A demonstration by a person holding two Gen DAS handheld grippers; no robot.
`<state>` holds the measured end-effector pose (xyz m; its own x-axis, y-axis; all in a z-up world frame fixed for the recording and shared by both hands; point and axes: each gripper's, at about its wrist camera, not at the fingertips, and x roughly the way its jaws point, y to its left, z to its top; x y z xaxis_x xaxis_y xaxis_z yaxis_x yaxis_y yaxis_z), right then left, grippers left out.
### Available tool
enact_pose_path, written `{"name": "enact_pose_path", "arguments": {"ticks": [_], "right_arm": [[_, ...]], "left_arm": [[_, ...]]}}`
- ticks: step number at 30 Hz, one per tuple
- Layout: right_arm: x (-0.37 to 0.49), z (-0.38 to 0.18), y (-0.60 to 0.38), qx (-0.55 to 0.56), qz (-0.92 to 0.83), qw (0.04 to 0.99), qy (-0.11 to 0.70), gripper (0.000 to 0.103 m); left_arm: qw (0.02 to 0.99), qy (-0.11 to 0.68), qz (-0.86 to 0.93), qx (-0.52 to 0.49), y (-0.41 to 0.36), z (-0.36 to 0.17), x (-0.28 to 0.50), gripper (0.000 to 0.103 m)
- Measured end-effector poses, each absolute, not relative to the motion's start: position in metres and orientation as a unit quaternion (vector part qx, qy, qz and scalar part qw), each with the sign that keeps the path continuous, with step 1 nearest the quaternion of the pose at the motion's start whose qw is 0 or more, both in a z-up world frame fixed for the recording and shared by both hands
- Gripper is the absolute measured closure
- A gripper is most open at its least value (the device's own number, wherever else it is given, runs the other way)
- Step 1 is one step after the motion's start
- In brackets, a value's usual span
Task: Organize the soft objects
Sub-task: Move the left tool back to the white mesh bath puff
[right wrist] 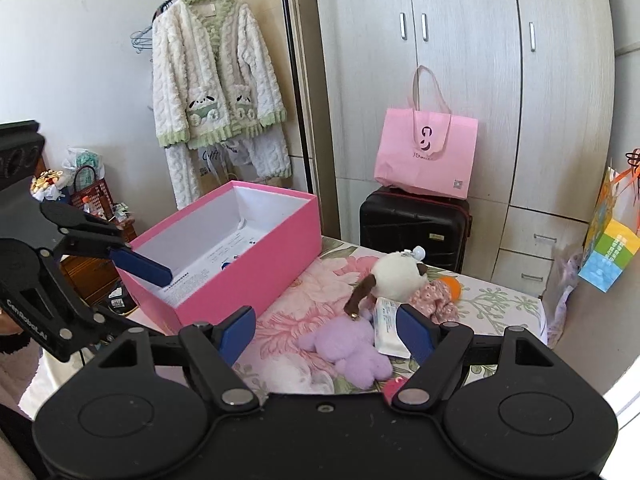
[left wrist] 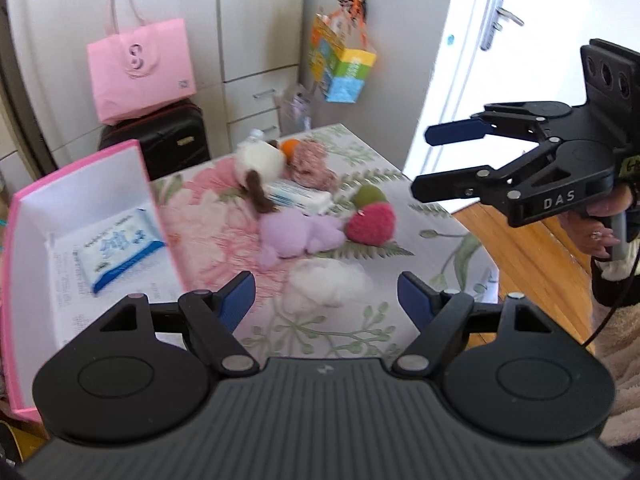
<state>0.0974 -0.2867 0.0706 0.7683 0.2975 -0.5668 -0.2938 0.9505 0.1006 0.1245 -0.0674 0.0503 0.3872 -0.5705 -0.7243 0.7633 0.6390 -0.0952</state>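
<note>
Soft toys (left wrist: 298, 236) lie beside the pink box (right wrist: 248, 280); I hold both tongs, left gripper (left wrist: 326, 300) and right gripper (right wrist: 326, 330), wide and empty, and must pick one next.

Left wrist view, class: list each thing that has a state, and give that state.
pink box: open, no lid on
tissue pack: inside the box, lying flat
left gripper: open, empty
right gripper: open, empty
purple plush: lying on the table, outside the box
door: open

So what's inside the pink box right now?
The pink box holds a blue-and-white tissue pack lying on a printed paper sheet. No soft toys are visible in it; the near wall hides part of the floor.
</note>
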Motion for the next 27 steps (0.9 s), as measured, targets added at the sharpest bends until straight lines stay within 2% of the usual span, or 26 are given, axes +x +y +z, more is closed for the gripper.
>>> {"name": "enact_pose_path", "arguments": {"ticks": [7, 15, 21, 27], "right_arm": [[0.091, 0.03, -0.301, -0.002, 0.154, 0.948, 0.279, 0.022], [0.095, -0.022, -0.311, 0.001, 0.105, 0.956, 0.273, 0.022], [0.099, -0.053, -0.319, 0.026, 0.084, 0.956, 0.279, 0.022], [0.102, -0.074, -0.303, -0.027, 0.064, 0.961, 0.268, 0.022]], "left_arm": [[0.817, 0.379, -0.415, 0.13, -0.093, 0.019, 0.125, 0.025], [0.835, 0.355, -0.412, 0.087, -0.129, -0.018, 0.125, 0.025], [0.871, 0.331, -0.348, 0.106, -0.133, -0.05, 0.129, 0.025], [0.883, 0.324, -0.327, 0.091, -0.128, -0.074, 0.138, 0.025]]}}
